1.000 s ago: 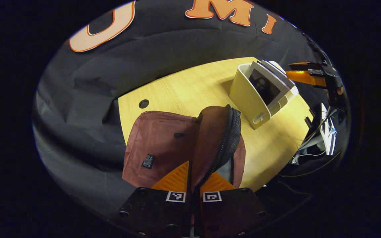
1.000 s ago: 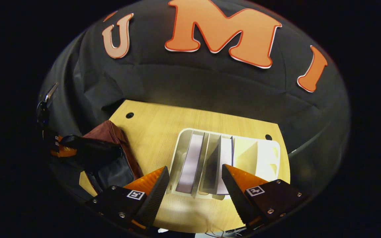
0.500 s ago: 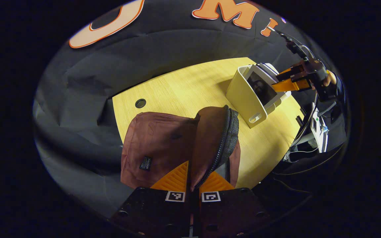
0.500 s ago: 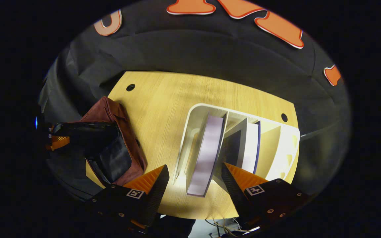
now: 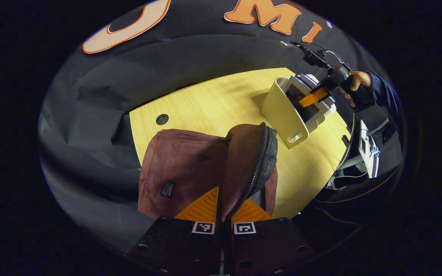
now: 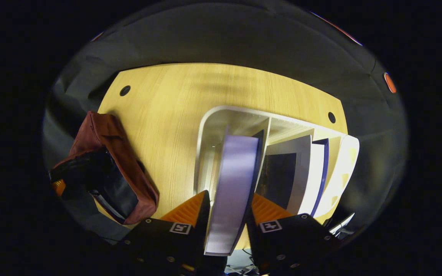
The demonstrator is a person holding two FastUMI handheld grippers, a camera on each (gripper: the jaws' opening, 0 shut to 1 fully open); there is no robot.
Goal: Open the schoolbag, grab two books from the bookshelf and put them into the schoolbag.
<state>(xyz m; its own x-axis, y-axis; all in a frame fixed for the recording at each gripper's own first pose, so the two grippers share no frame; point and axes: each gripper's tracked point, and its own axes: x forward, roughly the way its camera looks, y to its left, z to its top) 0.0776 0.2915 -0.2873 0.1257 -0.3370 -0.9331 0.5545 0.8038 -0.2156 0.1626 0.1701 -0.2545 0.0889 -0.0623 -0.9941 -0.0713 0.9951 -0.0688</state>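
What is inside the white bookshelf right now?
The bookshelf holds a thick pale book in its left slot, gripped by the right gripper, and thinner books in the next slot. The slot bottoms are hidden by the books.

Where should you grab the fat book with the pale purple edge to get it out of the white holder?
Grab the book by its near end, a finger on each flat cover, coming straight in from the holder's open front. It stands upright in a slot with that end poking out, so the covers are the faces to squeeze. The right gripper already straddles it that way.
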